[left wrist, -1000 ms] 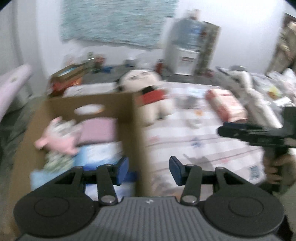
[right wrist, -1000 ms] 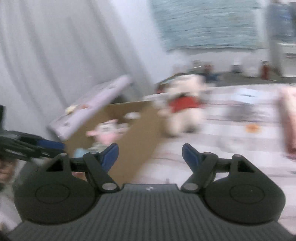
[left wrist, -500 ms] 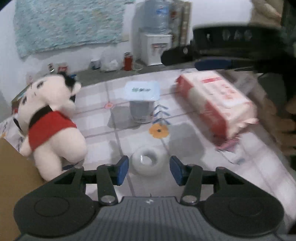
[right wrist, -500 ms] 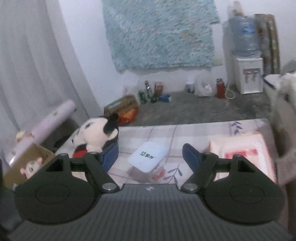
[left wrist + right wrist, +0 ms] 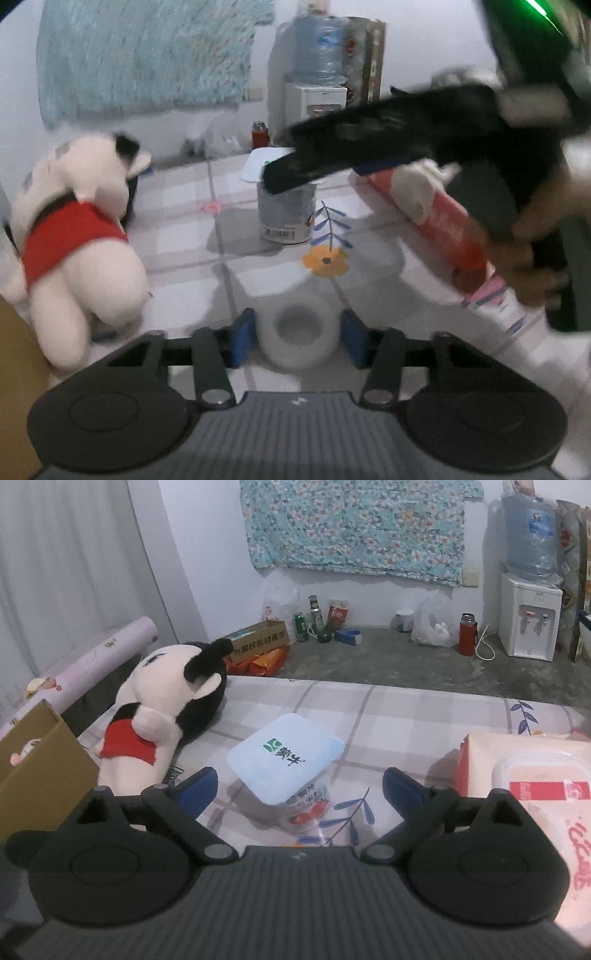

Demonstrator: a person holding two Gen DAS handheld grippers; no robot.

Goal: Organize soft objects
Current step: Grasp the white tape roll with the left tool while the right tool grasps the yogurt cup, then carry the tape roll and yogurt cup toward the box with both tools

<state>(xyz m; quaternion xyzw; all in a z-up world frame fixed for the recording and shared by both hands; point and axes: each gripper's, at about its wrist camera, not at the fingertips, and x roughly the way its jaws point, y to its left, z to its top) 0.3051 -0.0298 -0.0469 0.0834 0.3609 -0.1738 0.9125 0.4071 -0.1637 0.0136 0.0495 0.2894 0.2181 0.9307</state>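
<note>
Here, in the left wrist view, the left tongs [image 5: 295, 338] sit low over a checked bedsheet [image 5: 184, 240], their blue pads either side of a white tape roll [image 5: 300, 338]. Small gaps show at both pads, so they stand open around the roll without pressing it. A plush doll in red shorts [image 5: 77, 236] lies to the left, well apart. A foil-lidded cup [image 5: 286, 206] stands further back. The right tongs, dark and blurred, cross the upper right, held by a hand [image 5: 539, 254] above a red and white tissue pack [image 5: 461, 236].

In the right wrist view, the right tongs [image 5: 299, 786] are wide open and have just been opening further, with nothing gripped. The cup [image 5: 288, 762] stands beyond and between the pads, untouched. The plush doll [image 5: 159, 716] lies on its side at left. The tissue pack [image 5: 535, 801] lies at right. A cardboard box [image 5: 40, 775] at the far left edge shows a small pink toy [image 5: 22, 753] inside.

Judging by this, some sorting is done. The doll, the tissue pack and the roll remain on the bed, so much is left.
</note>
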